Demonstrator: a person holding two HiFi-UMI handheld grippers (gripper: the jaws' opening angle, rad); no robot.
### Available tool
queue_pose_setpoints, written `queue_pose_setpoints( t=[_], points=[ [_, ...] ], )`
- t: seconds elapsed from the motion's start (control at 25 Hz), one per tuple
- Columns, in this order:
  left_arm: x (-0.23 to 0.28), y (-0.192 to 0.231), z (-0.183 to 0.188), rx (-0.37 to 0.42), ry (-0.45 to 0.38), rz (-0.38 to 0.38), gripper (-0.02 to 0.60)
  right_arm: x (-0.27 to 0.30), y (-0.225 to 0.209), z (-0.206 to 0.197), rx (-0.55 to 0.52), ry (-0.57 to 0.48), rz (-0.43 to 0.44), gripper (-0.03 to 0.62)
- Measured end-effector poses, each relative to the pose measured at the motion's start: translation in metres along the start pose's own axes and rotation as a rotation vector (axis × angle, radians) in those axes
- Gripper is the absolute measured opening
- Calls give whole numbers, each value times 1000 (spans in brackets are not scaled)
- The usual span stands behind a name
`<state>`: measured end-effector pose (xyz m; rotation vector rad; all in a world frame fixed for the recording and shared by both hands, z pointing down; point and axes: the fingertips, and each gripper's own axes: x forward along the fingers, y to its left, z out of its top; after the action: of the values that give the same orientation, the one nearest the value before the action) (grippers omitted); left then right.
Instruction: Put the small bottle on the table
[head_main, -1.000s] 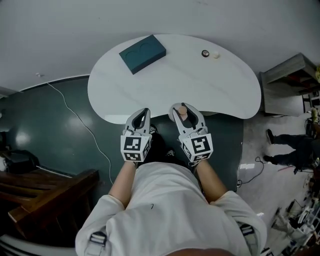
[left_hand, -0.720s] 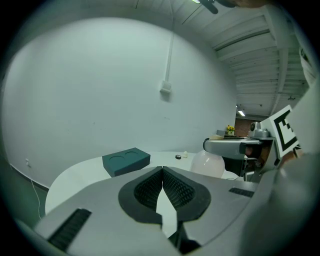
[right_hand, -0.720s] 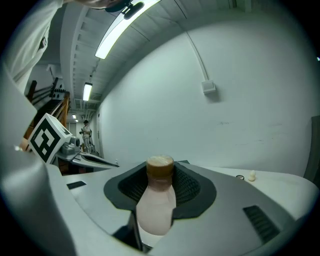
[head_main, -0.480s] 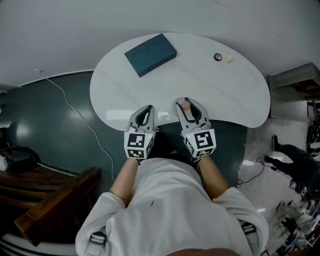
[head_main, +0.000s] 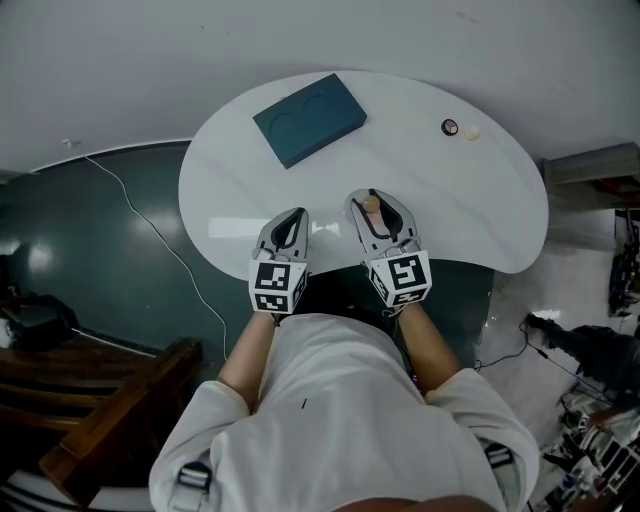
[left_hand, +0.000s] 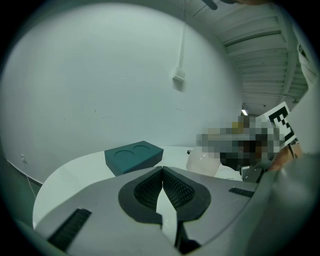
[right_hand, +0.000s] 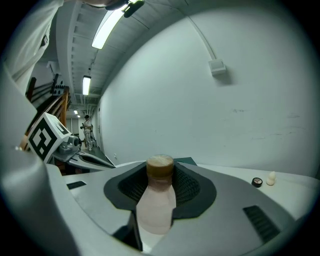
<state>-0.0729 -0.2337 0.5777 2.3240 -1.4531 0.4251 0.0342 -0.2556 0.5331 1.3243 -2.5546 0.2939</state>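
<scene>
A small pale bottle (right_hand: 156, 200) with a tan cap is clamped upright between the jaws of my right gripper (head_main: 376, 215), which is shut on it; its cap (head_main: 370, 204) shows just over the near edge of the white table (head_main: 440, 190). My left gripper (head_main: 289, 228) hovers beside it at the table's near edge, shut and empty, its pads (left_hand: 172, 189) touching. In the left gripper view the bottle (left_hand: 202, 162) appears to the right of the jaws.
A dark teal block (head_main: 309, 118) with two round hollows lies at the table's far left. A small round dark item (head_main: 449, 127) and a tiny cream piece (head_main: 471, 132) sit at the far right. A white cable (head_main: 150, 225) runs over the dark floor at left.
The head view has shifted, so the table sits slightly further right in frame. Both grippers stay near the table's front edge, the right one still holding the bottle.
</scene>
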Motion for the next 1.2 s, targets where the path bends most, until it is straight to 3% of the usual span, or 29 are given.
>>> queue_pose_setpoints(
  t=[0.6, 1.2],
  points=[
    [42, 56, -11, -31, 54, -5, 18, 84, -18, -28, 10, 73, -16, 135],
    [66, 54, -21, -41, 96, -63, 18, 144, -38, -50, 11, 132, -32, 135]
  ],
)
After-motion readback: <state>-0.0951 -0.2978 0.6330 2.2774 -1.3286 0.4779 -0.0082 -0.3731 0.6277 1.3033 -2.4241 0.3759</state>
